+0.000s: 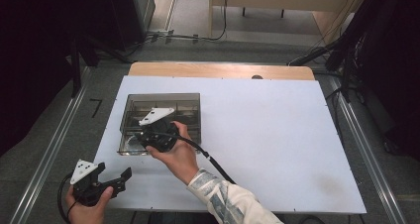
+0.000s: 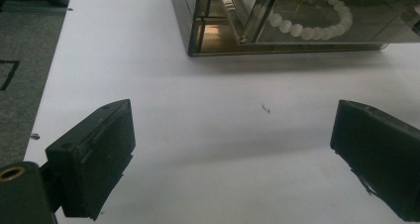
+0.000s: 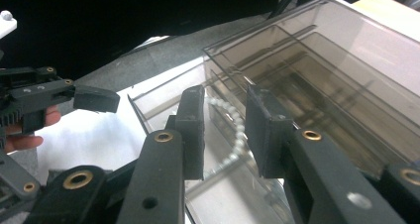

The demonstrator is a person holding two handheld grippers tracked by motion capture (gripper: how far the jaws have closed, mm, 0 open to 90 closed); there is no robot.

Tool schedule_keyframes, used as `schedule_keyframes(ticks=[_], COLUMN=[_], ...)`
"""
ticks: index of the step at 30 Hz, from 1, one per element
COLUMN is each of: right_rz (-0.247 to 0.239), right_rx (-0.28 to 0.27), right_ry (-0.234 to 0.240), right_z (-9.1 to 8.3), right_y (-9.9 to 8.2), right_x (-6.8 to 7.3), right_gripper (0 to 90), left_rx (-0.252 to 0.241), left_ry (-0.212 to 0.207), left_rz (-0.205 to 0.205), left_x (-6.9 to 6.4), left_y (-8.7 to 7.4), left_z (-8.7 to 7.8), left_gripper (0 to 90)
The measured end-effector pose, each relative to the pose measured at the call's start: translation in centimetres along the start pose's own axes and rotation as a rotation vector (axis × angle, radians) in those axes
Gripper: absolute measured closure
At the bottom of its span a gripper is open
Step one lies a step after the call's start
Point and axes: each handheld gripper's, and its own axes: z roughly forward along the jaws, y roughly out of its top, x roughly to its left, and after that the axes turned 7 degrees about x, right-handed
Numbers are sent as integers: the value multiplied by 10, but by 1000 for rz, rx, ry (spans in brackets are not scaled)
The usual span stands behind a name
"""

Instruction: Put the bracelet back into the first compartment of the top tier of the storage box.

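A: We see a string of white beads (image 2: pixel 317 23) lying in the near corner part of the see-through box (image 1: pixel 130 116). The box sits on the white worktop (image 1: pixel 277 135), toward its left side.

B: And our right gripper (image 3: pixel 225 130)?

A: It hangs just over the box, right above the beads. Its jaws stand a little way apart, with the beads seen in the gap below them. We can't see the pads pressing on anything, so it holds nothing.

B: Where is our left gripper (image 1: pixel 115 175)?

A: Near the box, on the side closest to us, at the worktop's front edge. Its jaws are spread wide, with only bare worktop between them.
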Motion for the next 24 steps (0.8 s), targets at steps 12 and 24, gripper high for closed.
schedule_keyframes(ticks=[12,24], right_rz=[49,121], right_rx=[-29,-51], right_ry=[-28,-89], right_z=[-26,-53], right_y=[-21,-52], right_x=[-14,-34], right_gripper=[603,458], left_rx=[4,11], left_ry=[1,8], left_rz=[2,3], left_x=[-1,-1], left_y=[0,-1], left_z=[0,1], left_gripper=[41,41])
